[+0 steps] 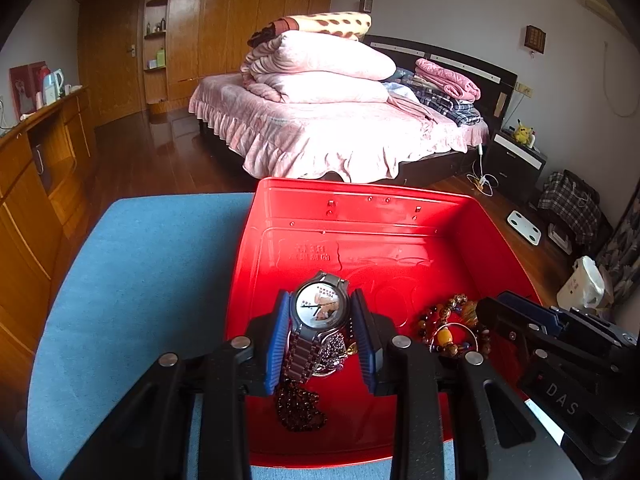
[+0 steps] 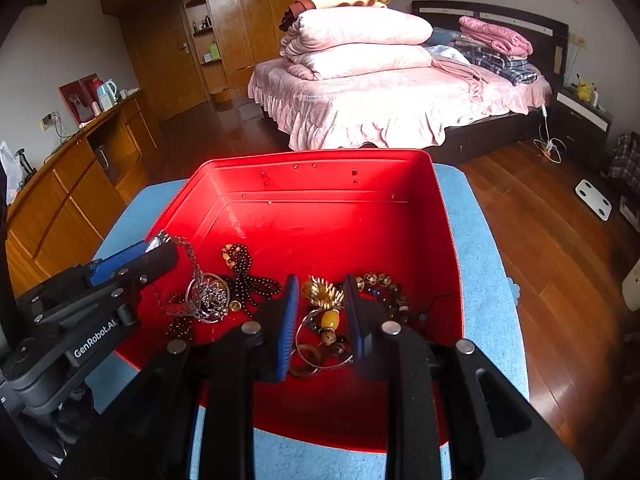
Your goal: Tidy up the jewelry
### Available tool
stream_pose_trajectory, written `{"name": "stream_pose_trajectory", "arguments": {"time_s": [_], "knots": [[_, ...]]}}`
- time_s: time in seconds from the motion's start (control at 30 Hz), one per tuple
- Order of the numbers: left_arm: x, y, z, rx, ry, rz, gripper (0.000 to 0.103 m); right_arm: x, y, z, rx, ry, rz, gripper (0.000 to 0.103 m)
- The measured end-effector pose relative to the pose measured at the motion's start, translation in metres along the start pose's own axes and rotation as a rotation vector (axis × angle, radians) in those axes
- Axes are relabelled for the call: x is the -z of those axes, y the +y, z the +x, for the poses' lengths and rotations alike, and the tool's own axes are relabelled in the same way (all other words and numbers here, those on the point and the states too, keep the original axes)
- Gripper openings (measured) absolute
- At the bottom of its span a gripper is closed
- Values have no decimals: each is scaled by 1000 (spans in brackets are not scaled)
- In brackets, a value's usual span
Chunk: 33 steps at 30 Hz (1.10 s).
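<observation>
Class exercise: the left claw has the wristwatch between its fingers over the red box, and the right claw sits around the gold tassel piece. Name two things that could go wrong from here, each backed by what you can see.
1. The wristwatch is held by its round case only, in the left claw; it might slip or twist as it lifts.
2. Its band hangs into the dark bead necklace and a silver chain, so these may snag and get dragged along.

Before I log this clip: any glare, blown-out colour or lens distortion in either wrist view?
Left wrist view: the red tin is oversaturated where light hits its floor, the wristwatch dial glares white, and fisheye bends the room edges. Right wrist view: the same red bloom on the tin floor, dark vignette in the corners, jewelry still legible.
</observation>
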State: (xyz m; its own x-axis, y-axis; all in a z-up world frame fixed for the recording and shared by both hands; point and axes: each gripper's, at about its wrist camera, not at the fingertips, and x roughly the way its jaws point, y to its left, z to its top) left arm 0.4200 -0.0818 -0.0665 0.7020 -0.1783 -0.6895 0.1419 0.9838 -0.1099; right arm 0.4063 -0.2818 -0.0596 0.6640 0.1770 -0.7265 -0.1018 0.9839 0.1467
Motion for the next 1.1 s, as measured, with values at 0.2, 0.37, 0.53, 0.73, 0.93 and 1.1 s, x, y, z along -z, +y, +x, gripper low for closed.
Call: {"name": "stream_pose_trajectory", "arguments": {"time_s": [0.2, 0.37, 0.53, 0.73, 0.93, 1.1], "knots": [[-3, 3, -4, -3, -21, -5, 33, 0, -2, -3, 8, -16, 1, 31], [-4, 4, -11, -13, -41, -7, 38, -2, -3, -6, 16, -31, 3, 31], [-3, 3, -15, -35, -54, 0, 47, -3, -6, -11, 28, -47, 17, 41], [1, 5, -27, -61, -78, 13, 56, 0, -8, -16, 37, -61, 14, 52], [6, 4, -42, -82, -115, 25, 70, 6, -7, -24, 32, -76, 7, 58], [8, 3, -53, -81, -136, 28, 81, 11, -5, -31, 30, -90, 4, 65]]}}
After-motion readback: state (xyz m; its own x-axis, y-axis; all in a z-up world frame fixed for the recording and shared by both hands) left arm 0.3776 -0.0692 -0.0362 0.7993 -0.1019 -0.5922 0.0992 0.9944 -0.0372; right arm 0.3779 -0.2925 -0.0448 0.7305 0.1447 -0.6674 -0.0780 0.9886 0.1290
